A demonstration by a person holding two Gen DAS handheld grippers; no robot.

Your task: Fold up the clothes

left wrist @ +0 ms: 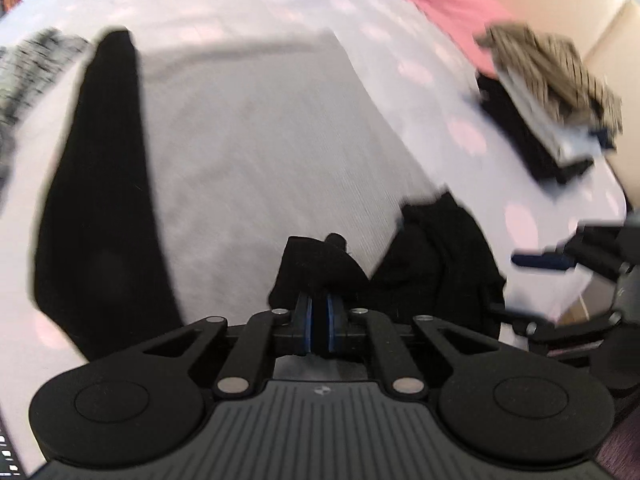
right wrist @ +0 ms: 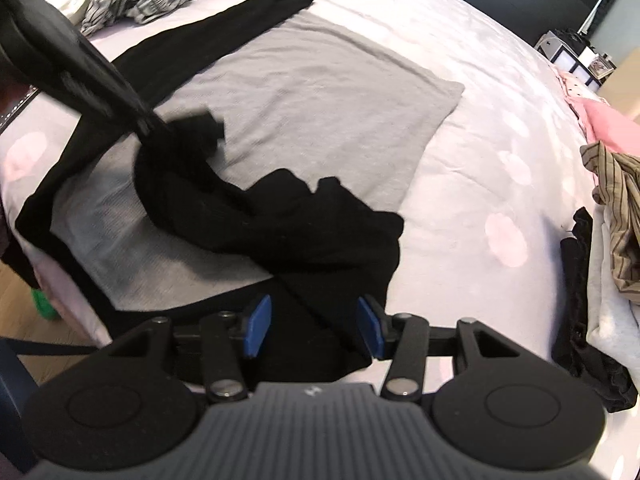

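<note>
Our left gripper point(left wrist: 319, 312) has its blue pads pinched tight on a bunched corner of the crumpled black knit garment point(right wrist: 288, 216). The garment trails across the flat grey rectangular cloth point(right wrist: 328, 92) toward our right gripper point(right wrist: 314, 330), whose jaws stand partly apart with a black fold lying between them; whether the pads touch it we cannot tell. A long black strip of fabric point(left wrist: 100, 184) runs along the grey cloth's far edge. Beyond it the pale pink-spotted bedsheet point(right wrist: 480, 128) lies bare up to the stacked striped clothes point(right wrist: 616, 208) at the bed's edge.
</note>
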